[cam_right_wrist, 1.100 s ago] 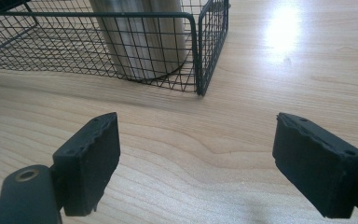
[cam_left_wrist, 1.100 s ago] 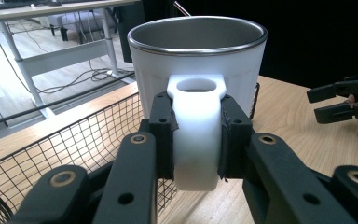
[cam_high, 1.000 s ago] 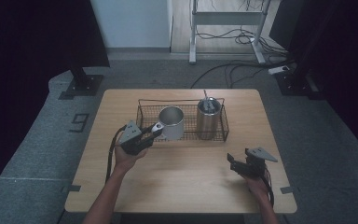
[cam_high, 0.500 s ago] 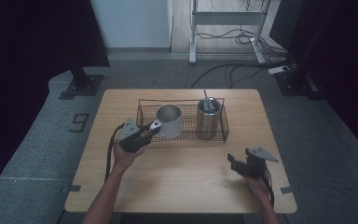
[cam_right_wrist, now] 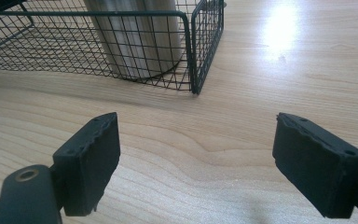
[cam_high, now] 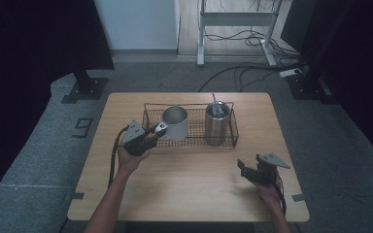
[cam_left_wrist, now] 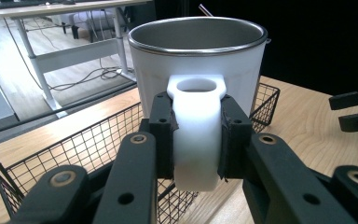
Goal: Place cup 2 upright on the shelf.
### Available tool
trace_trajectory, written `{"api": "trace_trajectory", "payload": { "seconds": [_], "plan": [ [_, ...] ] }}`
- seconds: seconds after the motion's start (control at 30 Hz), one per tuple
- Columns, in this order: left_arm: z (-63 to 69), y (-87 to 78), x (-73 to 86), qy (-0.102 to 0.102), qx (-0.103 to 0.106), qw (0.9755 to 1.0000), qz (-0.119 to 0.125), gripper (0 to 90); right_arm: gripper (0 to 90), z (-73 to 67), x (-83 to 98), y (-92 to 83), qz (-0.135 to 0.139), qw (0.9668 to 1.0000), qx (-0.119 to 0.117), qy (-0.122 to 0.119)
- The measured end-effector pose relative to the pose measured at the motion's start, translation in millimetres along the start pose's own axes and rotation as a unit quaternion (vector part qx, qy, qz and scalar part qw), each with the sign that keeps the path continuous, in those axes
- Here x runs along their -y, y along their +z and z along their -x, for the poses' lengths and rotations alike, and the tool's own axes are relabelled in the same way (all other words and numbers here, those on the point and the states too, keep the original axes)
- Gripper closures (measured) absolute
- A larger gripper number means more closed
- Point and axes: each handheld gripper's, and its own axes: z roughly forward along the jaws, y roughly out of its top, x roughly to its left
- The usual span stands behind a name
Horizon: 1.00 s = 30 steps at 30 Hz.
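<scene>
Clamping the white mug (cam_left_wrist: pixel 200 70) by its handle, left fingers (cam_left_wrist: pixel 165 135) grip; right fingers (cam_right_wrist: pixel 88 163) gape, empty.

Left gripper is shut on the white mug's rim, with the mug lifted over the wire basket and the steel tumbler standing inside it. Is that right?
Not quite. The left gripper is shut on the mug's handle, not its rim; the left gripper view shows the pads pressed on either side of the handle. The rest holds: the mug is over the basket, the tumbler stands inside it.

Steel tumbler (cam_right_wrist: pixel 137 37) cut off by top edge in right gripper view, seen through basket (cam_right_wrist: pixel 200 51) mesh. Mug (cam_left_wrist: pixel 198 60) base hidden behind the jaws in left gripper view.
</scene>
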Motion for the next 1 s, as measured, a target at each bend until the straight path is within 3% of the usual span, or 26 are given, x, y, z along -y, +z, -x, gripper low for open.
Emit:
{"api": "trace_trajectory", "payload": {
  "seconds": [1.0],
  "plan": [
    [-23.9, 19.5, 12.1, -0.017, -0.016, 0.9995, -0.021, 71.9, 14.8, 1.4, 1.8, 2.8, -0.005, 1.0000, 0.002, 0.001]
  ]
}}
